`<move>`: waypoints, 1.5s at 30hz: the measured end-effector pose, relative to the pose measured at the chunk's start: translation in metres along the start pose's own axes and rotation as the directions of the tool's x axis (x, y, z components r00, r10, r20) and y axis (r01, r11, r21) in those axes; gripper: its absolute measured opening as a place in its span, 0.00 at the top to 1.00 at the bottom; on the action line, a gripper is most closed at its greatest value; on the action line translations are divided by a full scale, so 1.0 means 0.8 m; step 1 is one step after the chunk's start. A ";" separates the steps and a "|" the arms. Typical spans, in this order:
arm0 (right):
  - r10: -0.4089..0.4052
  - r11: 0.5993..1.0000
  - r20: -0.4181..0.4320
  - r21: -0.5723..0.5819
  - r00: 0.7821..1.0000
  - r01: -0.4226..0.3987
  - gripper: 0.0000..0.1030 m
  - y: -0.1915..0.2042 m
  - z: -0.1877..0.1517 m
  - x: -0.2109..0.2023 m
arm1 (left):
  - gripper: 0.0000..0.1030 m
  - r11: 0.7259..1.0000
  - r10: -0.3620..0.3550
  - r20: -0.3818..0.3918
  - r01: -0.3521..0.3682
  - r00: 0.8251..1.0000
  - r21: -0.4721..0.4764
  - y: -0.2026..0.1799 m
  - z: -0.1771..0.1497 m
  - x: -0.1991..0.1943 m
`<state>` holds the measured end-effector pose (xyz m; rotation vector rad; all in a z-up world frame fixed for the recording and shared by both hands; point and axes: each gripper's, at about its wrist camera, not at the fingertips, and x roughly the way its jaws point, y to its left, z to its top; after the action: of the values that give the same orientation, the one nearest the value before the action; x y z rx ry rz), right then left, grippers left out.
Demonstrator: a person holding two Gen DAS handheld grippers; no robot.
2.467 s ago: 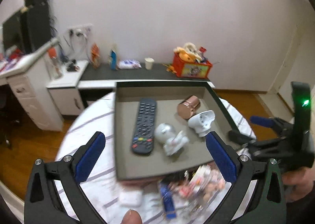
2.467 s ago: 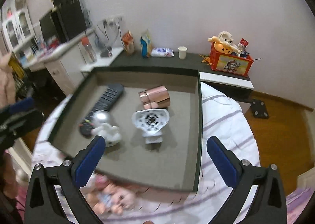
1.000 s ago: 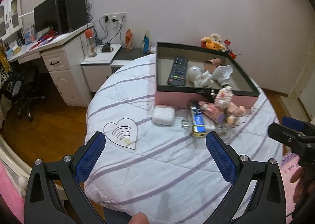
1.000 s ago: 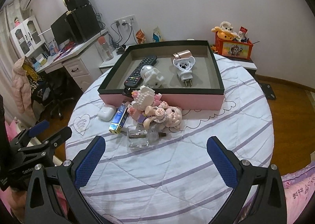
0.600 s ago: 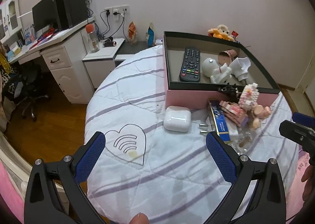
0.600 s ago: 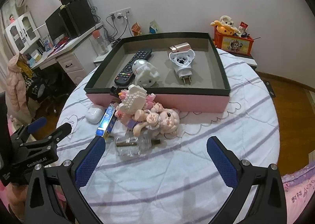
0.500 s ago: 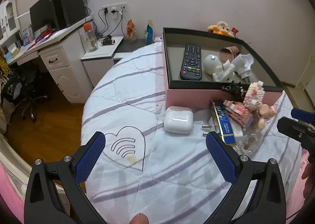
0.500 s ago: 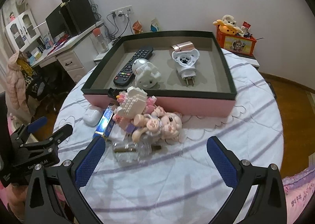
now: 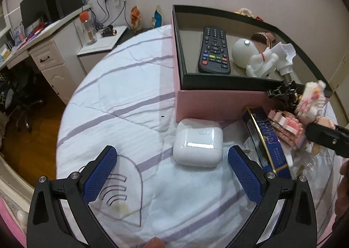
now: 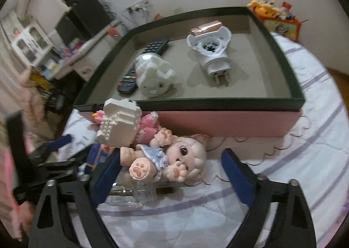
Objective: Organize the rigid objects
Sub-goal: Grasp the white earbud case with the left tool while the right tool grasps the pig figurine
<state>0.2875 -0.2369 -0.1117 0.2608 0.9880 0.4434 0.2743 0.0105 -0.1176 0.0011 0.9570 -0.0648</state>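
A pink box with a dark rim [image 9: 218, 77] [image 10: 218, 101] holds a black remote [image 9: 214, 50], a white figure [image 10: 154, 75], a white plug device [image 10: 210, 53] and a copper cup [image 10: 205, 26]. In front of it lie a white earbud case [image 9: 198, 142], a blue bar [image 9: 267, 141], a white block model [image 10: 120, 125], a pink doll [image 10: 174, 158] and a clear bottle [image 10: 135, 195]. My left gripper [image 9: 172, 171] is open, just short of the earbud case. My right gripper [image 10: 170, 173] is open with its fingers either side of the doll.
The box sits on a round table with a white, purple-striped cover [image 9: 122, 104]. A heart-shaped drawing [image 9: 122, 191] lies near my left gripper. A desk with drawers [image 9: 50, 60] and a low cabinet stand beyond the table's left edge. A toy bin [image 10: 277, 18] stands at the back right.
Both grippers have moved in closer and lower towards the loose things in front of the box. The left now faces the earbud case, the right straddles the doll. Nothing was taken hold of.
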 end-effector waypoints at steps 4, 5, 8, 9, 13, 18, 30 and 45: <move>-0.005 1.000 0.000 -0.030 1.000 0.005 0.25 0.002 -0.004 -0.002 | 0.00 1.000 0.000 0.003 0.000 1.000 0.002 -0.001 0.005 0.007; -0.010 0.999 -0.002 -0.036 1.000 0.010 0.25 0.004 -0.005 -0.004 | 0.00 1.000 -0.003 0.001 0.003 1.000 0.002 -0.001 0.006 0.008; -0.031 0.998 -0.002 -0.049 1.000 0.031 0.25 0.011 -0.007 -0.006 | 0.00 1.000 0.003 0.001 -0.003 1.000 0.013 -0.002 0.008 0.012; -0.037 0.998 -0.001 -0.054 0.999 0.036 0.25 0.012 -0.008 -0.006 | 0.00 1.000 0.006 0.003 -0.006 1.000 0.015 -0.003 0.009 0.013; -0.020 0.999 0.001 -0.035 1.000 0.020 0.25 0.006 -0.003 -0.001 | 0.00 1.000 0.009 0.010 -0.009 1.000 0.019 -0.004 0.012 0.017; -0.033 0.999 0.000 -0.039 0.999 0.033 0.25 0.011 -0.004 -0.003 | 0.14 1.000 0.007 0.018 -0.007 1.000 0.018 -0.002 0.013 0.016; -0.033 0.999 0.022 -0.021 0.999 0.034 0.25 0.010 -0.014 -0.028 | 0.57 0.996 -0.088 0.021 0.088 0.996 -0.014 0.018 -0.006 -0.014; -0.037 0.999 0.111 -0.032 0.993 0.041 0.25 0.020 -0.009 -0.081 | 0.57 0.991 -0.133 0.124 0.131 0.983 0.021 0.017 0.011 -0.103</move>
<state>0.2468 -0.2532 -0.0611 0.2320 0.8752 0.4059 0.2354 0.0286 -0.0457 -0.0538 0.8299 -0.1915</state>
